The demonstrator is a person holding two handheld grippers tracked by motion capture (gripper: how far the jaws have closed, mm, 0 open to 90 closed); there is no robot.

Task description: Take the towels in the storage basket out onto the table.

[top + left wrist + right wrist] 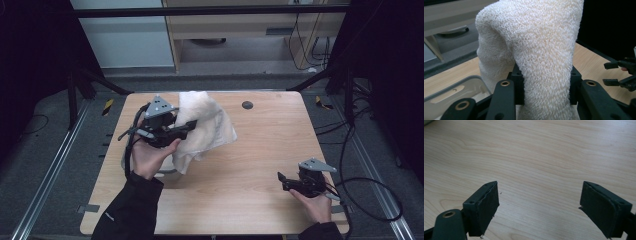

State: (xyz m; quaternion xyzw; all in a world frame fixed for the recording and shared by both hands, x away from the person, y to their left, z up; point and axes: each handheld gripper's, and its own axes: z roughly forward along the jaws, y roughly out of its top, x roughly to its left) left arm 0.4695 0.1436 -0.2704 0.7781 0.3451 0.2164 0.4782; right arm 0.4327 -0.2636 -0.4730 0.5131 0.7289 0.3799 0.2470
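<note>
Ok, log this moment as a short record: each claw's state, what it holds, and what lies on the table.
left claw: shut on the white towel, lifting it off the table
right claw: open, holding nothing, low over bare wood
table: light wood, dark round spot near far edge
grey tray: beside the towel under the left claw, contents unclear

Left gripper (186, 126) black with grey three-cornered plate, brass-ringed pivots, right gripper (281, 179) black, worn pads, trailing black cable, dark long sleeves (127, 210)
</note>
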